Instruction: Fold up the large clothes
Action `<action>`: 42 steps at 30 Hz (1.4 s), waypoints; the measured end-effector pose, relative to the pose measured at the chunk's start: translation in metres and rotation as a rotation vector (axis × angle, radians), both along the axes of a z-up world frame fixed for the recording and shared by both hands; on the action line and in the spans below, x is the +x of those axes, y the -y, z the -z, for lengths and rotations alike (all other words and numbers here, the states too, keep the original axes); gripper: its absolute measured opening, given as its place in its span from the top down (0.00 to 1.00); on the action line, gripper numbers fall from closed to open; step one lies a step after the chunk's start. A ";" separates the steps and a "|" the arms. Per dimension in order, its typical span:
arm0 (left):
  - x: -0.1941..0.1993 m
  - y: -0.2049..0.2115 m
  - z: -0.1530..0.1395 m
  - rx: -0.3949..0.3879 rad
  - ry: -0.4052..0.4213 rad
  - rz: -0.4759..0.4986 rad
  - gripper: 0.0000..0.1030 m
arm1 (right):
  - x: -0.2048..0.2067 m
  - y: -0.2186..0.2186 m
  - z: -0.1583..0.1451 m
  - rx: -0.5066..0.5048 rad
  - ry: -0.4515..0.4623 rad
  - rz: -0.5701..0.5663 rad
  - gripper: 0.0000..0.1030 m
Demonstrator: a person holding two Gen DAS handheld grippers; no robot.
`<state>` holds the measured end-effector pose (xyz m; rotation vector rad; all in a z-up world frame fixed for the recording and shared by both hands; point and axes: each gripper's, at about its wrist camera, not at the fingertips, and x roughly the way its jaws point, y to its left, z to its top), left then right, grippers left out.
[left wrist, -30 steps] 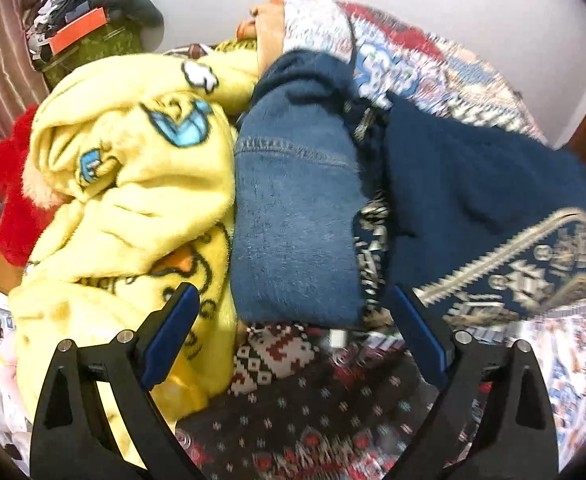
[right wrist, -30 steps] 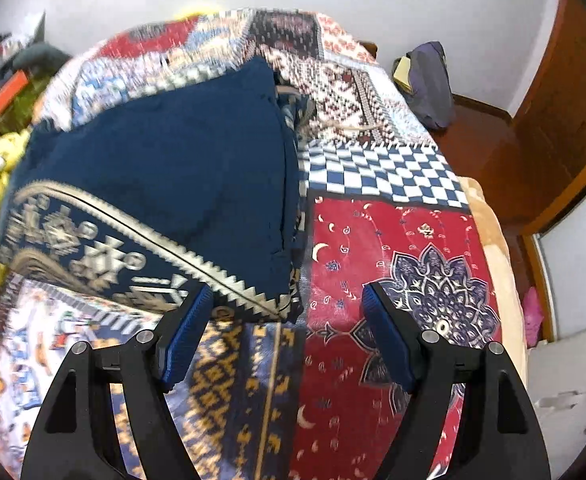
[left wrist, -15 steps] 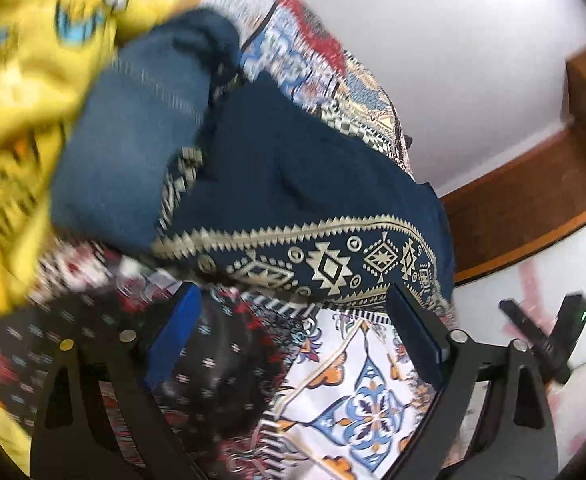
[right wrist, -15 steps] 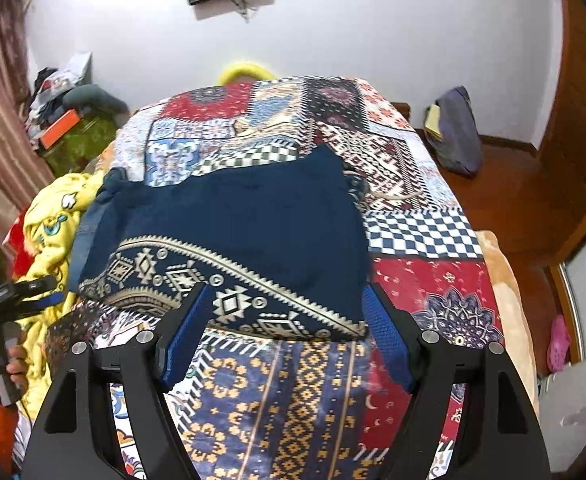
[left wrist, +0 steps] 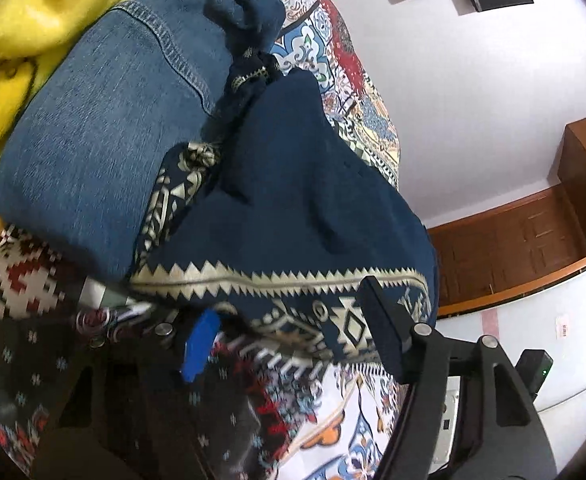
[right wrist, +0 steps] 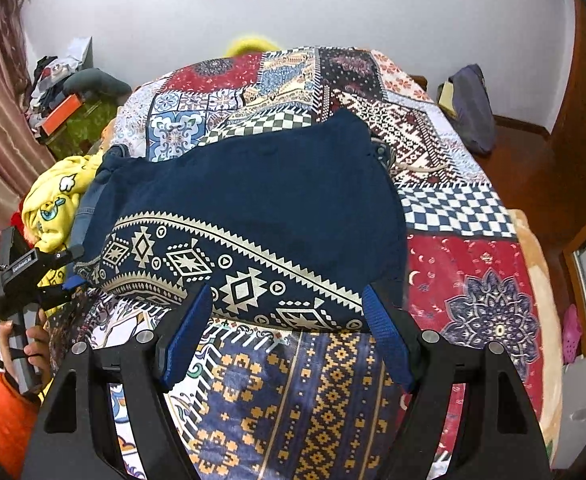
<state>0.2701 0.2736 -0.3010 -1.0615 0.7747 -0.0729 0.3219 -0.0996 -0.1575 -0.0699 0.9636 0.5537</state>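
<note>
At the far left of the right wrist view, a hand (right wrist: pixel 23 344) in an orange sleeve (right wrist: pixel 7 420) grips the handle of the left tongs (right wrist: pixel 71 268), which reach in nearly level toward the left corner of the navy garment (right wrist: pixel 253 208). In the left wrist view the left tongs (left wrist: pixel 289 344) are rolled to one side, one blue pad low and near the bed cover, the other raised against the patterned hem; their jaws are closing with the hem's edge between them, and the blur leaves it unclear whether the pads press on the cloth yet. To the left of this garment lies folded denim (left wrist: pixel 105 120), and beyond that a yellow cartoon-print blanket (right wrist: pixel 53 204) is bunched at the bed's edge. The navy garment itself is spread across the middle of the patchwork bed cover (right wrist: pixel 473 280), its cream geometric border facing the camera. The right tongs (right wrist: pixel 289 340) point steeply downward over the near hem, jaws spread wide and gripping nothing, the pads standing just in front of the border's right half. At the right, a dark bag (right wrist: pixel 473 112) rests against the wall near the wooden door (right wrist: pixel 585 140).
</note>
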 end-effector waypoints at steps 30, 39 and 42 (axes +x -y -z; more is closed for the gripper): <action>0.040 0.029 -0.144 0.323 0.284 -0.092 0.91 | 0.029 -0.123 0.025 0.054 -0.050 -0.120 0.28; 0.098 0.122 -0.171 0.477 0.246 0.073 0.91 | 0.040 -0.078 0.027 0.177 -0.167 -0.118 0.29; 0.115 0.166 -0.177 0.535 0.246 0.146 0.91 | 0.036 -0.034 0.015 0.158 -0.088 -0.004 0.28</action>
